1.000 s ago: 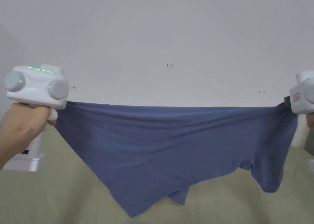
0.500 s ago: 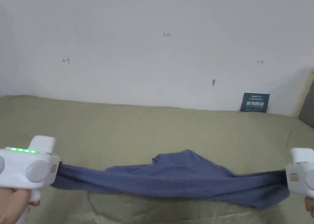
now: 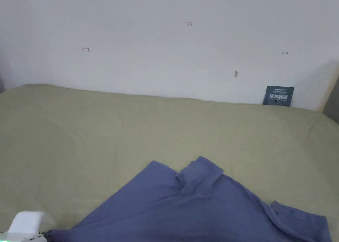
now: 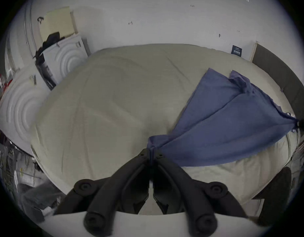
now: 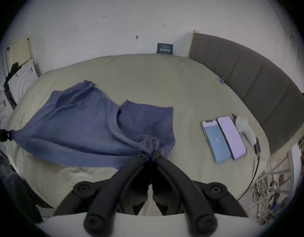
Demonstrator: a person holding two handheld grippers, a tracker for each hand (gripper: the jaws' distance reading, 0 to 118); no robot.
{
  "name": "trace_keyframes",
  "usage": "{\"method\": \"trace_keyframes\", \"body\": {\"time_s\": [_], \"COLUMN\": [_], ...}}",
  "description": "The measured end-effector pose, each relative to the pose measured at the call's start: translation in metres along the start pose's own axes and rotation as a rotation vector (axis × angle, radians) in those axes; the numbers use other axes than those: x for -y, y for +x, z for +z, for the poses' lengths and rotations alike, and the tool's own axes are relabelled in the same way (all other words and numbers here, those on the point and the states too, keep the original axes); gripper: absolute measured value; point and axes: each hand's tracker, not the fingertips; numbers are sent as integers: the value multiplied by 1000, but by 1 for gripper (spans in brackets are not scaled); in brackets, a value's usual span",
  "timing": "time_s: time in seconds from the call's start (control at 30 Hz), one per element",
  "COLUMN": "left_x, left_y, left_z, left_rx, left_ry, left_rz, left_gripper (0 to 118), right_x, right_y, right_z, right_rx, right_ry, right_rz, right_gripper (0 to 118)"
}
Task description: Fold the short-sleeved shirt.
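Blue short-sleeved shirt (image 3: 198, 209) spread on a bed (image 3: 99, 126) covered in olive sheet, its far part lying flat with one sleeve (image 3: 200, 173) turned up toward the wall and the near edge drawn taut between two grippers. Left gripper (image 4: 150, 152), seen in its own view, has its jaws closed together on a bunched corner of the shirt; right gripper (image 5: 150, 152) likewise has its jaws clamped on a gathered fold near the neckline (image 5: 116, 121). In the head view the white body of the left gripper shows at the lower left edge beside the cloth. The fabric appears thin, light and limp: it sags between the two holds, puckers at each pinch and drapes to the sheet without holding shape, so it is judged likely to slide or wrinkle if dragged. Firm holds at hem corners or shoulder seams, rather than mid-panel, would probably keep the edges straight for folding. Both grippers sit low over the near side of the bed, well apart, jaws pointing toward the wall. Two phones (image 5: 223, 138) lie on the bed to the right, clear of the shirt.
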Motion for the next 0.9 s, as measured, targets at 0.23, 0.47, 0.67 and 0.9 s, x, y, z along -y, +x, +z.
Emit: {"method": "trace_keyframes", "body": {"time_s": [0.23,0.47,0.67,0.9], "left_x": [12,8,11,22], "left_y": [-3,-7,-22,-32], "left_z": [-8,-4,7,19], "left_rx": [14,75,93,56], "left_ry": [-35,-7,15,34], "left_rz": [51,111,224,153], "left_gripper": [2,17,118,0], "right_x": [27,33,33,56], "right_y": [-1,-5,-35,-112], "right_z": [-11,-15,11,42], "right_rx": [0,8,-28,-179], "right_ry": [-34,-18,-9,65], "right_rz": [-48,-62,-44,91], "right_gripper": [1,38,105,0]}}
